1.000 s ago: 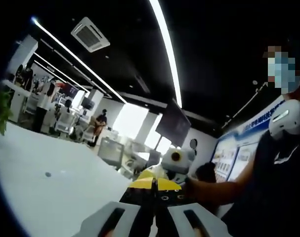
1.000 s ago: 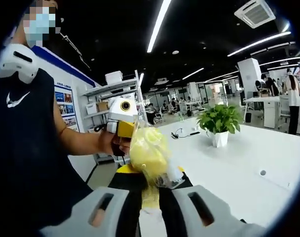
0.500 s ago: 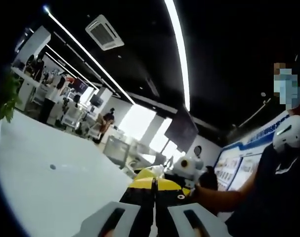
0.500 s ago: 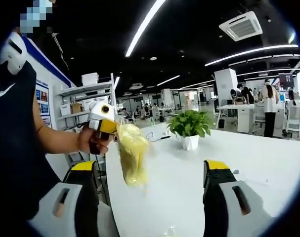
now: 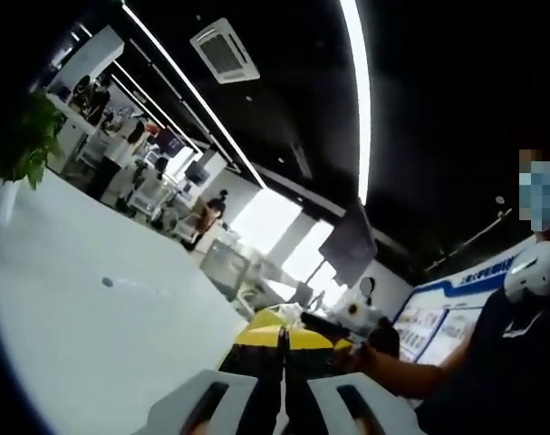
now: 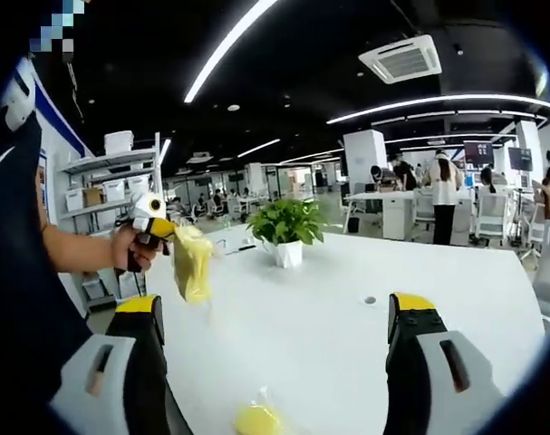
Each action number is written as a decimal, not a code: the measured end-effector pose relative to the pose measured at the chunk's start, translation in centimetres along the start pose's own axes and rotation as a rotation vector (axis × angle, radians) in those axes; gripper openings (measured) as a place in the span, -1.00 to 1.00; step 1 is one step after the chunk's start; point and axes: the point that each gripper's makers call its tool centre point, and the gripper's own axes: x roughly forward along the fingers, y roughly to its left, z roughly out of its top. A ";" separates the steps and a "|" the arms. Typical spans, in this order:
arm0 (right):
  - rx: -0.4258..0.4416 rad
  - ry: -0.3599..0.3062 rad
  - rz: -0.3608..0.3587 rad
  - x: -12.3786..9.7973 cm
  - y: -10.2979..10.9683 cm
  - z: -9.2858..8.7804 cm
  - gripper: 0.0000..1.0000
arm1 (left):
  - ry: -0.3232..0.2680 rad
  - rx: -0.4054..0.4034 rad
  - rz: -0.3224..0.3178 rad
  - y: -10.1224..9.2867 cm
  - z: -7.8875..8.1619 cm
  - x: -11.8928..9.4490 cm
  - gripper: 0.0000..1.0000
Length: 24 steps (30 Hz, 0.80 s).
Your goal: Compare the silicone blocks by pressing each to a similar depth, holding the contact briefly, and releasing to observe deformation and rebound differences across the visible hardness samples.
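Note:
In the right gripper view my left gripper (image 6: 168, 233), held in a person's hand, is shut on the top of a clear bag with a yellow silicone block (image 6: 192, 265) in it, and the bag dangles above the white table (image 6: 347, 326). My right gripper (image 6: 275, 304) is open, its yellow-tipped jaws wide apart with nothing between them. A second yellow piece in clear wrap (image 6: 256, 420) lies on the table just below the jaws. In the left gripper view my left gripper (image 5: 284, 341) has its jaws pressed together, and the right gripper (image 5: 340, 319) shows beyond them.
A potted green plant (image 6: 286, 232) stands mid-table, also at the left edge (image 5: 30, 136). A small round hole (image 6: 370, 299) marks the tabletop. Shelves with boxes (image 6: 107, 186) stand behind the person. Desks and people fill the office background.
My right gripper has opened and let go of the yellow bag. The left gripper has drawn away with the bag hanging from it. A yellow wrapped piece now lies on the table.

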 end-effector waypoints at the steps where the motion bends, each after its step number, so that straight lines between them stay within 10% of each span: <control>1: -0.003 0.007 -0.017 -0.4 -0.3 -0.4 0.93 | 0.003 -0.008 0.005 0.2 -0.2 0.0 -1.00; 24: -0.044 0.187 -0.217 -7.2 -3.7 -9.7 0.93 | 0.002 -0.271 0.107 5.8 -5.1 -1.7 -1.00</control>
